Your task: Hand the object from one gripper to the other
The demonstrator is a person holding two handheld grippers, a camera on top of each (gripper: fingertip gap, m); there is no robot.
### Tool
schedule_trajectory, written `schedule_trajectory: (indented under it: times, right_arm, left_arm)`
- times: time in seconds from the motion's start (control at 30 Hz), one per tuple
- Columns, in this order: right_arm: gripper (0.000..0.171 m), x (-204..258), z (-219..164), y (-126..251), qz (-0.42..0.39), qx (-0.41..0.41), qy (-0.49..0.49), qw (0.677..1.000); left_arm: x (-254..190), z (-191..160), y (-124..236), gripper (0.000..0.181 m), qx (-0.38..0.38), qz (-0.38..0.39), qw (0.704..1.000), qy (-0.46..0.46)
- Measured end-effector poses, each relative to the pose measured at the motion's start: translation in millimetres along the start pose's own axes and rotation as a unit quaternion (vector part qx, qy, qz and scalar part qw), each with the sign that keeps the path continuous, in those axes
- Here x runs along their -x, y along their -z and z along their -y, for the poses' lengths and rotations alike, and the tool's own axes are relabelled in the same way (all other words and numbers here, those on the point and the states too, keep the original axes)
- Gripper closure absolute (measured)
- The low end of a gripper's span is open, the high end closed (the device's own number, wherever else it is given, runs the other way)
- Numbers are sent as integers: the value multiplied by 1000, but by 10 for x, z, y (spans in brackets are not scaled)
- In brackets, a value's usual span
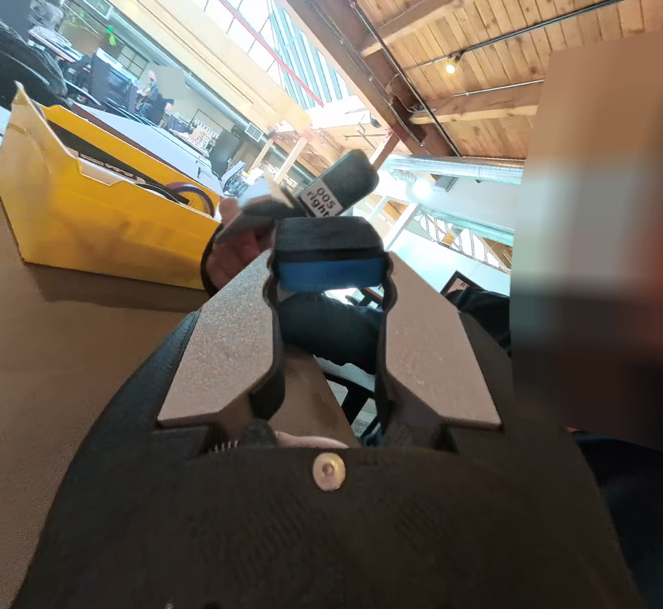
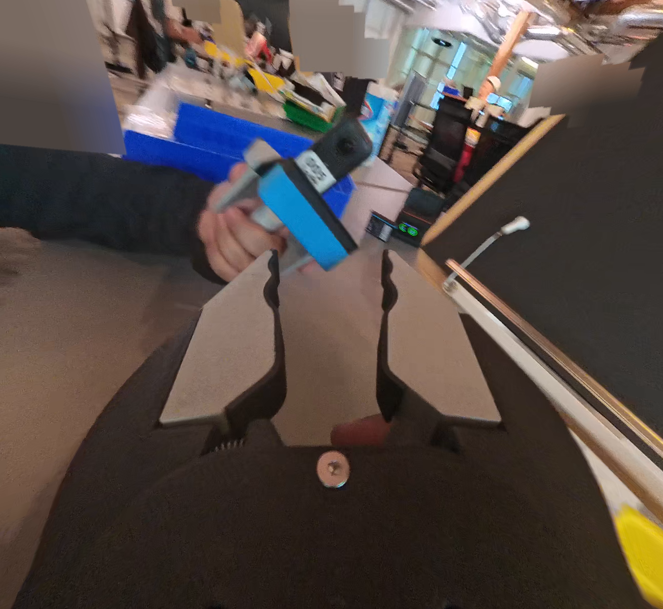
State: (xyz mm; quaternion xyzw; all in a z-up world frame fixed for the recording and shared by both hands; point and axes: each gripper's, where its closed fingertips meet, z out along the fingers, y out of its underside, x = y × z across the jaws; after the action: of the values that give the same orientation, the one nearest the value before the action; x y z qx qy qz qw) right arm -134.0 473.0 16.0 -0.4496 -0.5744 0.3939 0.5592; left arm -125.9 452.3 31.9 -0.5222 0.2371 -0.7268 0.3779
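Two grippers meet nose to nose above a brown table [image 1: 71,340]. The left gripper [image 1: 328,268] has its fingers drawn in on a block [image 1: 326,240] with a black layer and a blue layer, which sits crosswise between the very tips, pinched at both ends. Beyond the block, the left wrist view shows the right gripper's grey plates and its dark camera with a white label, held in a hand (blurred, so the exact contact cannot be told).

In the right wrist view, the right gripper [image 2: 328,268] stands with its fingers well apart and nothing between them. The block, blue face turned this way, lies just past the tip of the finger on the picture's left side, not inside the gap. It is carried by the left gripper farther off, which a hand [image 2: 229,236] in a dark sleeve [image 2: 89,193] grasps.

A yellow bin [image 1: 107,225] stands on the table at the left of the left wrist view. A blue bin [image 2: 222,139] sits behind the hand in the right wrist view.
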Motion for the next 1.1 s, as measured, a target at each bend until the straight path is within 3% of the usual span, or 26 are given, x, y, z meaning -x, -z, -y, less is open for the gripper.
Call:
schedule_trajectory:
  times: [0.03,0.1,0.17,0.27,0.37,0.43,0.53,0.7,0.77,0.83,0.93,1.03,1.1]
  right_arm:
    - [119,65,32,3,15,-2,5,1000]
    - [142,26,35,-8,-15,9,32,999]
    - [144,-38,-14,-11,-39,36,48,997]
    - [146,-341,-227,67,-117,121,82,982]
    - [147,-541,-511,138,-164,214,92,958]
    - [147,-499,-653,132,-140,246,65,957]
    - [147,-473,-811,158,-124,288,64,947]
    - [147,-373,-769,103,-126,295,131,938]
    - [147,-307,-740,70,-121,293,168,933]
    - [146,-233,-748,69,-106,297,206,926]
    - [143,-189,-709,92,-95,279,233,927]
    - [137,-144,-530,109,-66,211,149,964]
    - [116,-101,-394,119,-36,161,77,983]
  left_arm:
    - [11,-12,-18,125,0,0,1000,3]
    - [-6,-56,-55,125,5,-18,999,26]
    - [53,-22,-46,125,-7,-9,999,39]
    - [499,182,174,124,-30,172,984,-43]
    - [734,212,437,125,45,331,918,-214]
    - [783,148,471,117,118,381,859,-322]
    - [752,19,355,118,182,389,778,-458]
    - [817,-213,208,127,252,382,683,-569]
    - [820,-262,155,129,257,377,685,-568]
    - [794,-277,153,160,264,368,681,-576]
    - [754,-288,202,161,275,351,681,-580]
    - [488,-119,84,162,180,310,748,-558]
    - [235,-16,11,162,113,260,789,-545]
